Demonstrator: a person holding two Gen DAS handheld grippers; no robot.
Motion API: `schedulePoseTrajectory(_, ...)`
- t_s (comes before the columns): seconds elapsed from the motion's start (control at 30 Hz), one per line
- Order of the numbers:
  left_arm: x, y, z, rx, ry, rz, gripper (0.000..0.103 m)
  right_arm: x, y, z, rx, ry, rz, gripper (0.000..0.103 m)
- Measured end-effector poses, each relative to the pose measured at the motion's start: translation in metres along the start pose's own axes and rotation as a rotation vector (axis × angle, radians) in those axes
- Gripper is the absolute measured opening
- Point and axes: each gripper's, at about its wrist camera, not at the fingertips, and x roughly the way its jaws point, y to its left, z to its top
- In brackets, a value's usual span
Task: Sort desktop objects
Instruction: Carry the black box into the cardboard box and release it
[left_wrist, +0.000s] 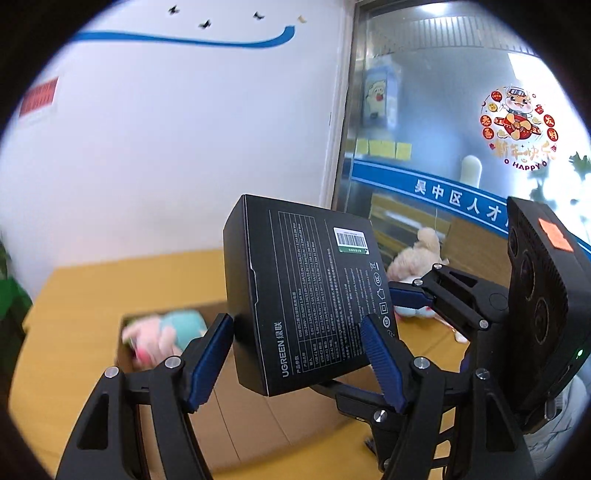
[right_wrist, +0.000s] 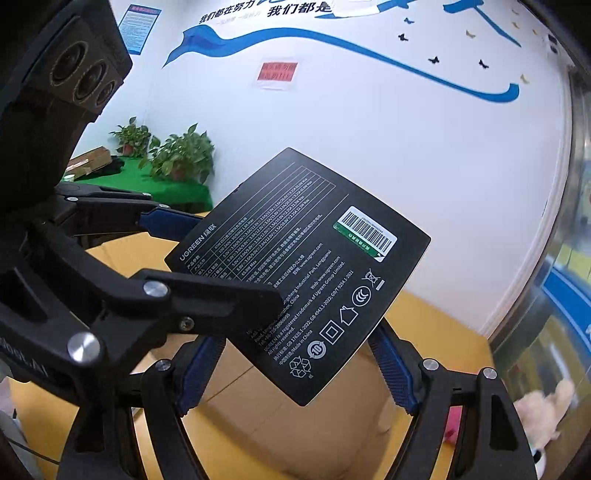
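A flat black UGREEN box (left_wrist: 306, 288) hangs tilted in the air above the yellow table (left_wrist: 85, 295), its printed back with a barcode label facing both cameras. My left gripper (left_wrist: 295, 321) has its blue pads (left_wrist: 207, 358) pressed on the box's lower edges. My right gripper (right_wrist: 299, 336) clamps the same box (right_wrist: 303, 266) near its lower corner. In the right wrist view the left gripper (right_wrist: 221, 258) comes in from the left, with one finger over the box's face and one behind it. Both grippers are shut on this box.
An open cardboard carton (left_wrist: 236, 424) lies below, with a pink and teal plush toy (left_wrist: 166, 332) inside. A cream plush toy (left_wrist: 417, 254) lies by the glass partition (left_wrist: 443, 110). Potted plants (right_wrist: 181, 155) stand on a green-covered table at the far left wall.
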Motion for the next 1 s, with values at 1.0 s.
schedulePoseTrajectory(1.0, 0.288, 0.118, -0.015, -0.170, 0.400, 0.013, 0.071, 0.296, -0.134, -0.047, 0.158, 0.397, 0.240, 0.078)
